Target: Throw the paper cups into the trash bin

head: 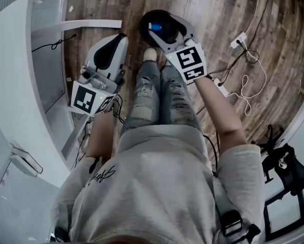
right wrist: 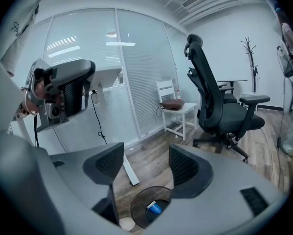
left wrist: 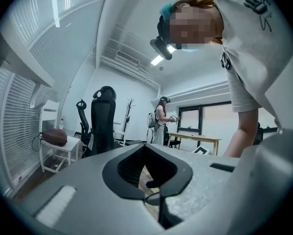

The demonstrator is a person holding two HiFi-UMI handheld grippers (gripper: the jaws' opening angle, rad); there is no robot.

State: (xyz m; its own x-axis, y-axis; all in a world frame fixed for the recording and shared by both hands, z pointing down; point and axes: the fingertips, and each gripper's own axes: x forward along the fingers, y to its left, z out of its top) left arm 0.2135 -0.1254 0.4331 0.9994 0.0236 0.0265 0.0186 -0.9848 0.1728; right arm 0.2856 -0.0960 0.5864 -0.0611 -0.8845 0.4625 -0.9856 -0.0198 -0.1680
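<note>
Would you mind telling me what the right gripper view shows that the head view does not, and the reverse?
Only the right gripper view: a black office chair, a white chair holding a brown bag, a coat stand, and the right gripper's open, empty tongs. Only the head view: ripped jeans and a white power strip with cables. Both: the trash bin with a blue object inside, the wood floor, the left gripper.

Two tongs were counted, the left tongs (left wrist: 145,174) and the right tongs (right wrist: 141,164), with one trash bin (head: 143,27), one blue cup (head: 156,27) within, two black office chairs (left wrist: 103,124), one white chair (right wrist: 178,113) and one coat stand (right wrist: 249,53).
</note>
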